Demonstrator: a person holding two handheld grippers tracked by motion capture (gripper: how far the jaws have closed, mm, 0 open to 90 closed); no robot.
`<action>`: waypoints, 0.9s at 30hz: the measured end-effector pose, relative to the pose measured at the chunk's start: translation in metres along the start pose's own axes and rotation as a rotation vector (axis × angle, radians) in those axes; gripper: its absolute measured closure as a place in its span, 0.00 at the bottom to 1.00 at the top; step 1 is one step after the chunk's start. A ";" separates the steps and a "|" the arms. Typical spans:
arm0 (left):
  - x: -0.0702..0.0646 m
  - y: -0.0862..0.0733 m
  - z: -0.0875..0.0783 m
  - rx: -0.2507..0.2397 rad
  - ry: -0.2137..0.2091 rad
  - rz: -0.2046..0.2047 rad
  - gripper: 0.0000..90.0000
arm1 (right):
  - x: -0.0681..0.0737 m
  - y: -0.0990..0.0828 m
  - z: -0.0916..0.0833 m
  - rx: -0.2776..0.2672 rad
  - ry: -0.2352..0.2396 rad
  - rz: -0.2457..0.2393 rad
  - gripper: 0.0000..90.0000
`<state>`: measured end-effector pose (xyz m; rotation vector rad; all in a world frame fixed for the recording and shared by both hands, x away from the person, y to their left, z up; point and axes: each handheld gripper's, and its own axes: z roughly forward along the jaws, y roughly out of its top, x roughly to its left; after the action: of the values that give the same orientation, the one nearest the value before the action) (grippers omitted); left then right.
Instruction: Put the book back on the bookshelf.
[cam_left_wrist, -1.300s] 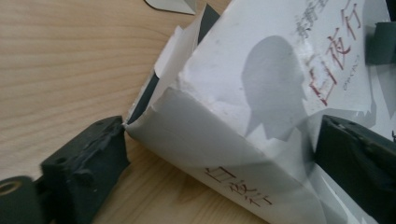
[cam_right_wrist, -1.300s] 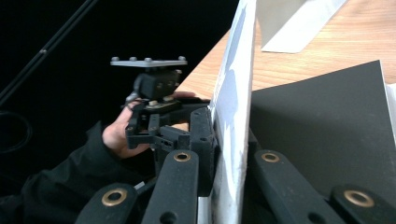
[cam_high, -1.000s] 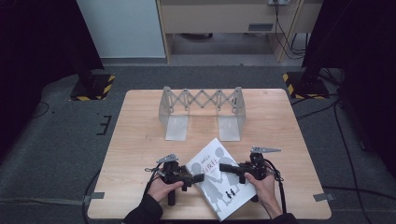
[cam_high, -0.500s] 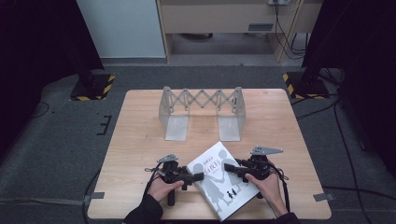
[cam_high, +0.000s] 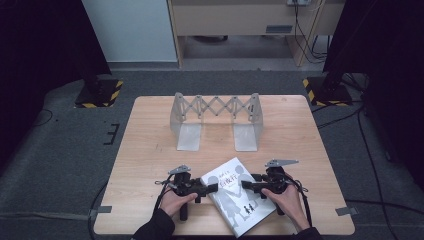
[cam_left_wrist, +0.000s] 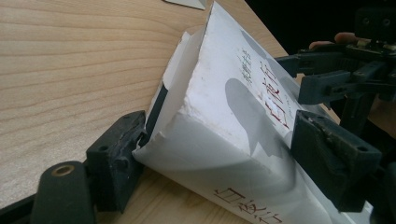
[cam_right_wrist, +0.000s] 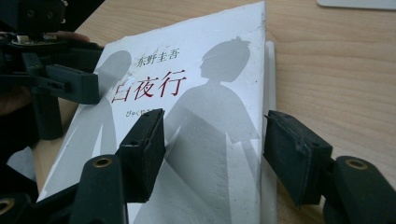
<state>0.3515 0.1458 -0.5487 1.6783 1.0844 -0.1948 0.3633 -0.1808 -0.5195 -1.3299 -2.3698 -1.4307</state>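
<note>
A white book (cam_high: 240, 200) with grey silhouettes and red characters on its cover lies near the table's front edge. My left gripper (cam_high: 214, 188) is at its left edge. In the left gripper view, my left gripper (cam_left_wrist: 222, 135) has just been closing: one jaw is under the book (cam_left_wrist: 224, 70), the other on its cover, and that edge is raised off the wood. My right gripper (cam_high: 246, 187) is at the book's right side. My right gripper (cam_right_wrist: 215, 140) has just been opening, and its jaws stand apart above the cover (cam_right_wrist: 196, 84), gripping nothing.
A grey metal expanding rack (cam_high: 215, 120) with two flat feet stands at the middle back of the wooden table (cam_high: 150, 150). Bare wood lies between it and the book. The two grippers face each other, tips close together, over the book.
In the high view the right gripper has drawn slightly to the right on the book. The left hand and the book stay where they were.
</note>
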 end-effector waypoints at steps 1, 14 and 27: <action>0.000 0.000 0.000 -0.003 0.003 -0.006 0.21 | -0.001 0.000 0.000 0.005 0.008 0.002 0.44; -0.005 0.003 -0.003 -0.088 0.002 -0.035 0.31 | -0.002 0.000 -0.001 -0.017 0.038 0.049 0.48; -0.014 0.015 -0.015 -0.145 -0.028 -0.019 0.41 | 0.000 0.003 -0.009 -0.123 0.060 0.053 0.53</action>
<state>0.3489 0.1501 -0.5242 1.5323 1.0683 -0.1477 0.3619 -0.1868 -0.5125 -1.3449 -2.2255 -1.6005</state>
